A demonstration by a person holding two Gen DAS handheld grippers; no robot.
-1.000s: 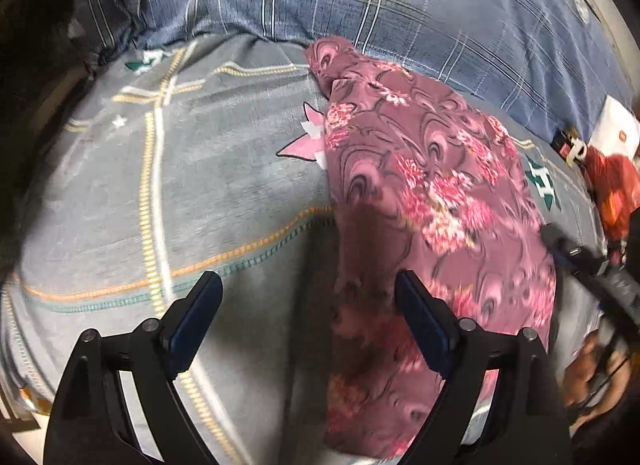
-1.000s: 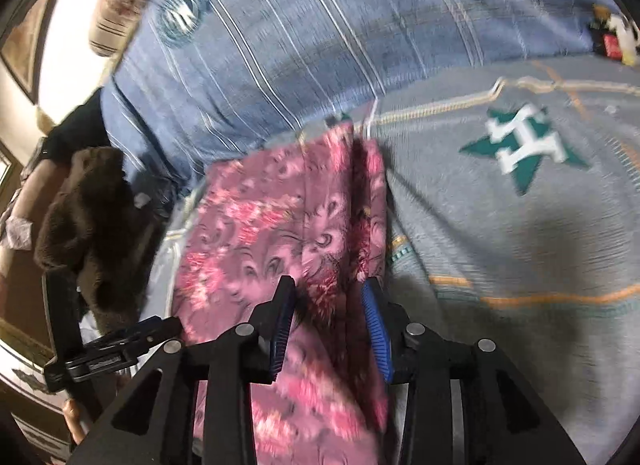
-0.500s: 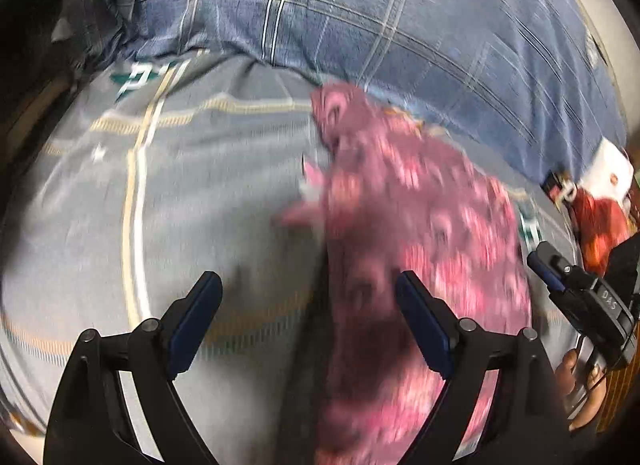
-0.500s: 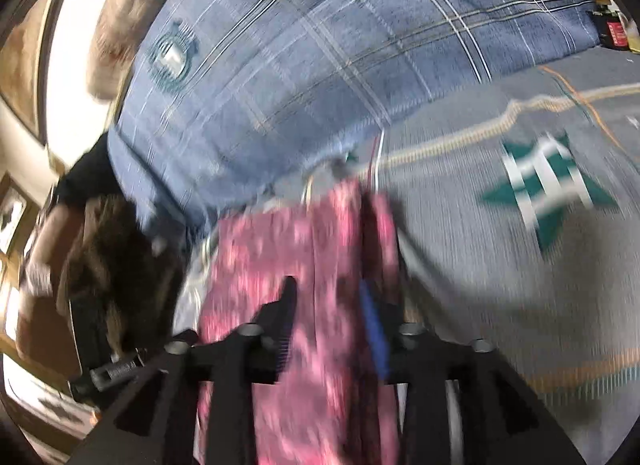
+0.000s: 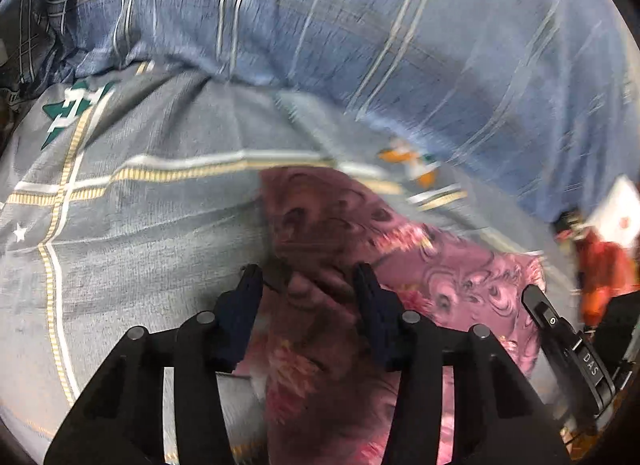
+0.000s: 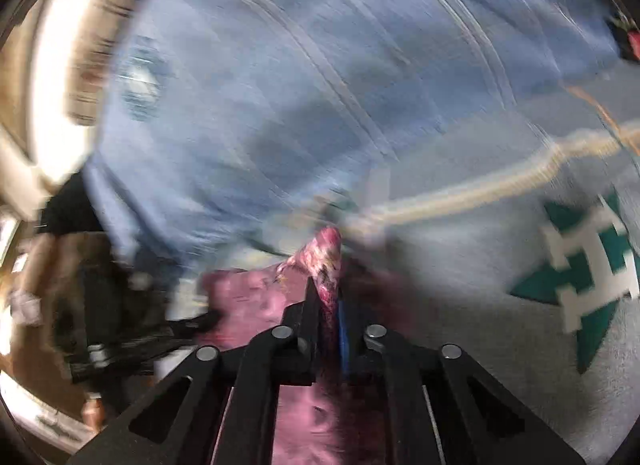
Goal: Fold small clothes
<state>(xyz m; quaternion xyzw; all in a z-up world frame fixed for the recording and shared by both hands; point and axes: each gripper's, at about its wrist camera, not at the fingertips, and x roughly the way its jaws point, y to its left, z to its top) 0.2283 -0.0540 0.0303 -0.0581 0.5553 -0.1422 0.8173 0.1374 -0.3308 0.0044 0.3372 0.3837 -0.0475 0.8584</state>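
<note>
Grey bedsheet (image 5: 132, 249) bears floral pink garment (image 5: 460, 277), right hand-held gripper (image 6: 329, 297) clenching it, left hand-held gripper (image 5: 306, 277) closing around it

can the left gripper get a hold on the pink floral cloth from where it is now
Probably yes: the left gripper has just been closing with a bunched fold of the cloth already between its fingers, nothing blocking it; whether the pads press yet is unclear.

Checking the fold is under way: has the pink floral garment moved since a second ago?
Yes. The garment, pinched in the right gripper, has bunched nearer the left gripper, its top now just below the bedsheet's yellow stripe.
</note>
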